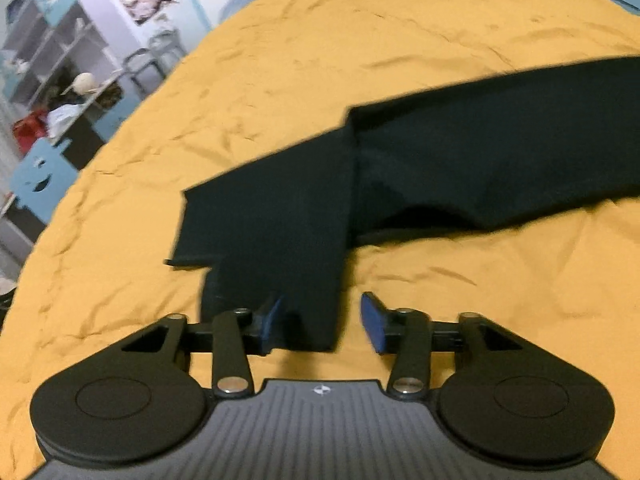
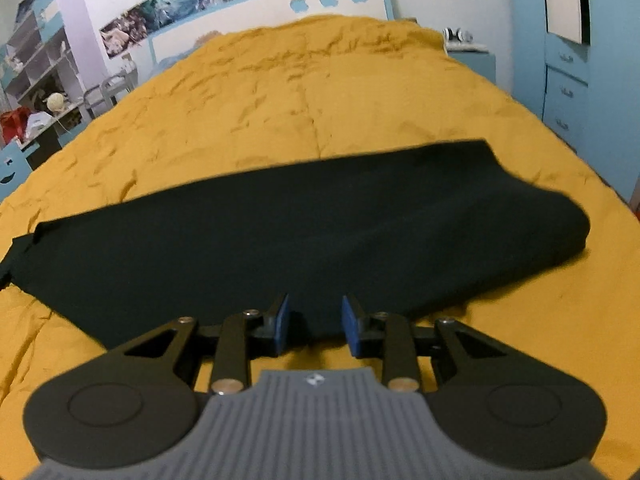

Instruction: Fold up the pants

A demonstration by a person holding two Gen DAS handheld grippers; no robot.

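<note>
Dark pants lie folded lengthwise, one end doubled over

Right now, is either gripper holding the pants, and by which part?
Nothing is held. The left gripper and right gripper are both open at the near edge of the black pants.

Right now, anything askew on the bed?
Yes: the black fabric pants lie unevenly on the mustard-yellow bedspread. One leg end kinks toward the left gripper, out of line with the rest.
</note>
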